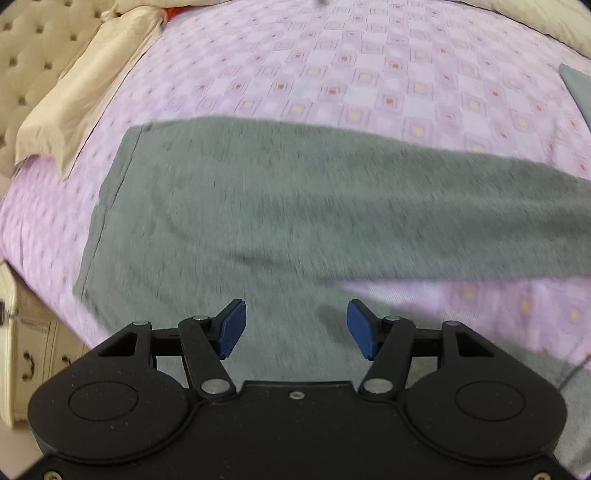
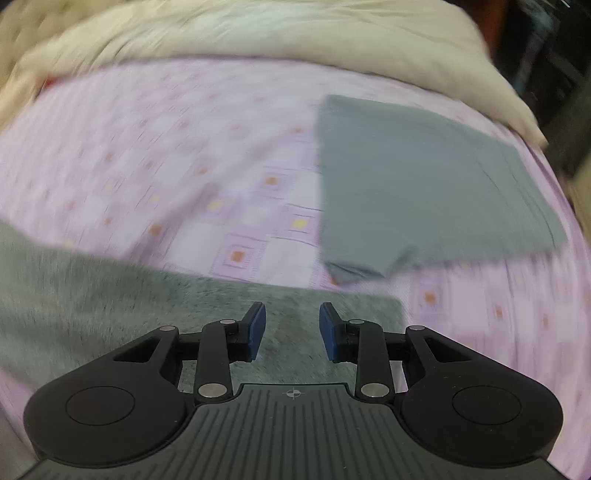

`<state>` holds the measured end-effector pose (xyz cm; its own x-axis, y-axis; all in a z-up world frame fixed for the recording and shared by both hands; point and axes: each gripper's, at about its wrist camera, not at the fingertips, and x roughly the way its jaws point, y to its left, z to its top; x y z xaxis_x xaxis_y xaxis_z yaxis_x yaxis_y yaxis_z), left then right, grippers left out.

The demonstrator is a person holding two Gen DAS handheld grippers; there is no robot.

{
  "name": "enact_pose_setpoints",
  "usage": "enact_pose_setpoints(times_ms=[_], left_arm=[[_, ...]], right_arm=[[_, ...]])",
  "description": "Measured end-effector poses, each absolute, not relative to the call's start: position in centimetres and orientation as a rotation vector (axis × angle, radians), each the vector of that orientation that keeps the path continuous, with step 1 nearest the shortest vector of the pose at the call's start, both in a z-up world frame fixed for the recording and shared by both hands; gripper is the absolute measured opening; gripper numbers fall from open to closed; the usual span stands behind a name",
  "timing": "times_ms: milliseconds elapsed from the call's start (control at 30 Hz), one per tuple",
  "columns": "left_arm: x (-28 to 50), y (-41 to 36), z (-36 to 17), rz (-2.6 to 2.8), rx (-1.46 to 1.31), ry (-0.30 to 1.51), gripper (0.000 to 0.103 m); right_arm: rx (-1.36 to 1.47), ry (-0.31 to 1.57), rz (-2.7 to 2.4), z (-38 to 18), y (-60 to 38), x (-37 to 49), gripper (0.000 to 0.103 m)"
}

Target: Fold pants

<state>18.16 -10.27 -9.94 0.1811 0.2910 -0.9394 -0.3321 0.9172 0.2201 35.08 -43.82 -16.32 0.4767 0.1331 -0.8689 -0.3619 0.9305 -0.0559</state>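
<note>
Directly between the blue pads of the left gripper [image 1: 296, 329] there is only air, with the jaws standing well apart and nothing pinched. Beneath and ahead of its fingertips lie the grey pants [image 1: 258, 206], spread flat across the pink patterned bedsheet [image 1: 369, 74]. The wider hemmed end of the garment lies off to the left of this tool, and a long leg runs away to the right, out of the frame. Further out to the upper left, a beige pillow [image 1: 88, 88] rests against a tufted cream headboard [image 1: 33, 48]. At the far right edge a corner of a folded grey cloth [image 1: 576, 85] shows.

The right gripper [image 2: 292, 331] also has its jaws parted, more narrowly, and nothing sits between its pads. Under its fingertips is the squared-off end of the pants [image 2: 184, 306], whose edge stops just to the right of the tool; the fabric stretches away to the left. Ahead and to the right, apart from the pants on the bedsheet [image 2: 184, 147], lies the folded grey cloth [image 2: 424, 184], a neat rectangle. Beyond it, a cream duvet [image 2: 258, 33] is bunched along the far side of the bed. Both views are smeared by motion blur.
</note>
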Motion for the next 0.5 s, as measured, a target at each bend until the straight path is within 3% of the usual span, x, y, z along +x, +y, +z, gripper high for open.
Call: enact_pose_setpoints(times_ms=[233,500], left_arm=[[23.8,-6.1,-11.9,0.399,-0.022,1.326,0.064],[28.8,-2.8,-14.2,0.316,-0.067,1.361,0.064]], right_arm=[[-0.712,1.012,0.704,-18.4,-34.8,35.8,0.031],[-0.838,1.11,0.872,-19.7,-31.6,37.6,0.032]])
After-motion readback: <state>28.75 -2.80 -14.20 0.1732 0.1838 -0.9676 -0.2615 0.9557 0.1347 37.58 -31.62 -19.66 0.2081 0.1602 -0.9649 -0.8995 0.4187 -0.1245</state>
